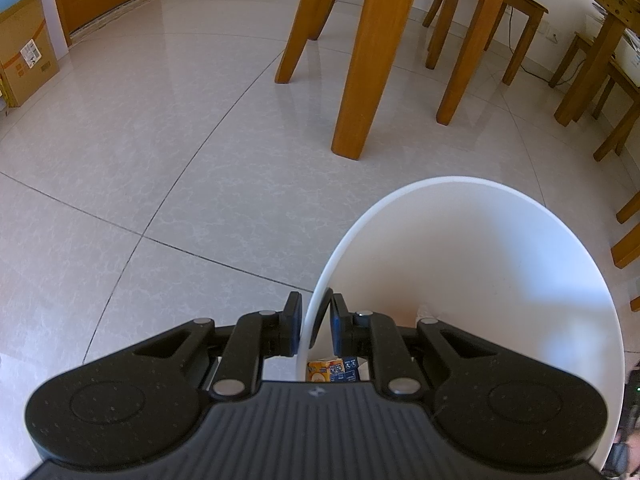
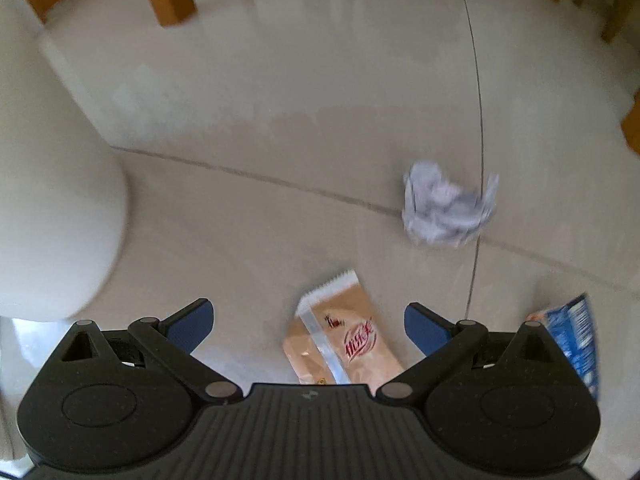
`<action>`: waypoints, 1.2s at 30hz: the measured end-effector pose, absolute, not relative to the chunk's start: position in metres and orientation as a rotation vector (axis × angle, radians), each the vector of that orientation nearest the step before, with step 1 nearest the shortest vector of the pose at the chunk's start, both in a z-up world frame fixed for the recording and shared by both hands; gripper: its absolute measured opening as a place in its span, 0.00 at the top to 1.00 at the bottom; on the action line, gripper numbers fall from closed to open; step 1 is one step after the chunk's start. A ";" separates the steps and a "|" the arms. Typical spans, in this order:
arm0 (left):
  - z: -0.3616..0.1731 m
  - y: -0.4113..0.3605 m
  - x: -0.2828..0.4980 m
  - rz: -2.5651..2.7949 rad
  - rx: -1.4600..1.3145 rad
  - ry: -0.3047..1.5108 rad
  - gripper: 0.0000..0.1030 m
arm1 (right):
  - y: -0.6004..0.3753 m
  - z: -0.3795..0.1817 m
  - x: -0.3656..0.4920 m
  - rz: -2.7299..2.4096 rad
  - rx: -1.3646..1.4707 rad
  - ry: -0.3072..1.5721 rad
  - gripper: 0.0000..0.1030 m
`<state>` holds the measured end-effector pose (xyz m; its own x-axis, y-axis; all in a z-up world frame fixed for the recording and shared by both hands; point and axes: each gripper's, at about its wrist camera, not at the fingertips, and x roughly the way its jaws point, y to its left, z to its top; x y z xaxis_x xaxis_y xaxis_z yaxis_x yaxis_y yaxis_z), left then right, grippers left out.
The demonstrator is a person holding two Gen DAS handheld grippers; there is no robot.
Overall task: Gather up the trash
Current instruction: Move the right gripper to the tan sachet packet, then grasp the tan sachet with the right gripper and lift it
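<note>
Wrapper [image 2: 340, 340] on floor between open right tongs [image 2: 308, 326].

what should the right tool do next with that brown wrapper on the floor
Probably lower the right tool a little further and close on the brown wrapper: its jaws stand open with the wrapper lying flat between them, and the left tool already grips the white bin rim.
</note>
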<state>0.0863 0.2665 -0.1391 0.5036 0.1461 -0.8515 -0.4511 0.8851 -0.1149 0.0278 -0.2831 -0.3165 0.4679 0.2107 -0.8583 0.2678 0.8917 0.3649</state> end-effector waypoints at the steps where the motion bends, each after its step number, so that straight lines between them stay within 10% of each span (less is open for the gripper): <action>1: -0.139 0.266 0.086 0.369 -0.347 0.983 0.87 | -0.282 -0.325 0.031 -0.030 0.491 1.112 0.00; 22: -0.139 0.264 0.086 0.378 -0.352 0.986 0.87 | -0.258 -0.366 0.030 0.161 0.495 1.308 0.01; 36: -0.139 0.264 0.085 0.379 -0.345 0.985 0.87 | -0.230 -0.354 0.027 0.243 0.182 1.335 0.32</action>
<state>0.0846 0.2639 -0.1389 0.4981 0.1522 -0.8536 -0.4589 0.8816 -0.1106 0.0273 -0.2301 -0.3543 0.2143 0.2780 -0.9364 -0.0702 0.9606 0.2691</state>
